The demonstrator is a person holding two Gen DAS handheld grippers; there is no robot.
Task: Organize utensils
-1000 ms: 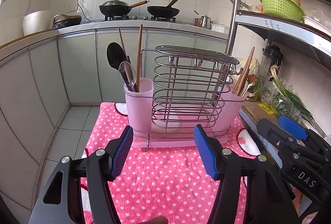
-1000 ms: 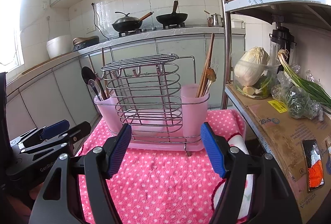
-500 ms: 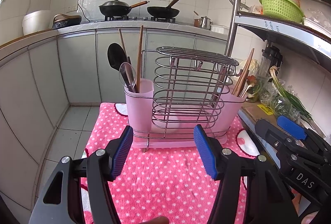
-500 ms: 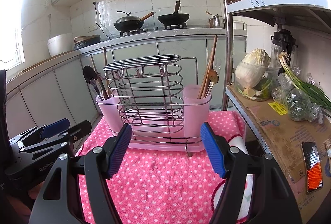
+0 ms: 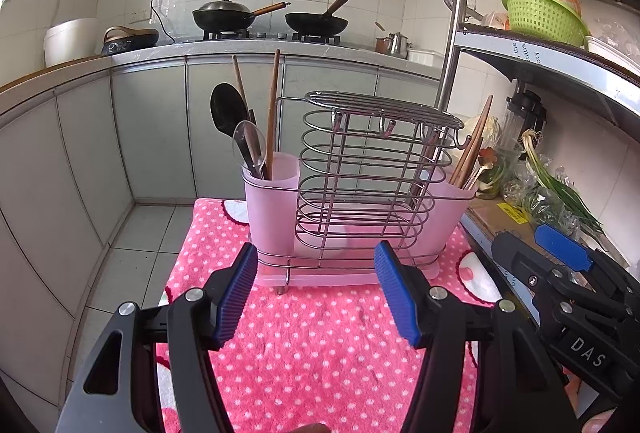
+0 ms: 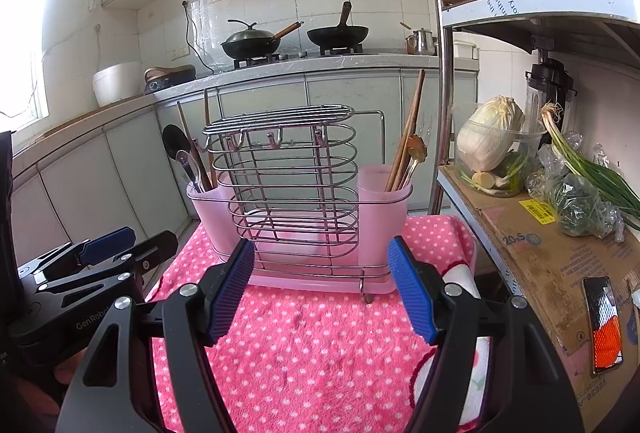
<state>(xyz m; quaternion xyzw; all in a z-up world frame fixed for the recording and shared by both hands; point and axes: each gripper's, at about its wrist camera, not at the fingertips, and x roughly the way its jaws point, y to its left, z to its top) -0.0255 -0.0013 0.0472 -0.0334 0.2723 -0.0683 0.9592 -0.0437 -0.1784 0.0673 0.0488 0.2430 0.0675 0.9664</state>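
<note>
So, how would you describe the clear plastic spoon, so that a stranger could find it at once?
Find the pink utensil holder with the wire rack on the pink dotted towel. In its left cup, among two wooden chopsticks and a black ladle, stands the clear spoon. It alone is see-through, with its bowl pointing up.
</note>
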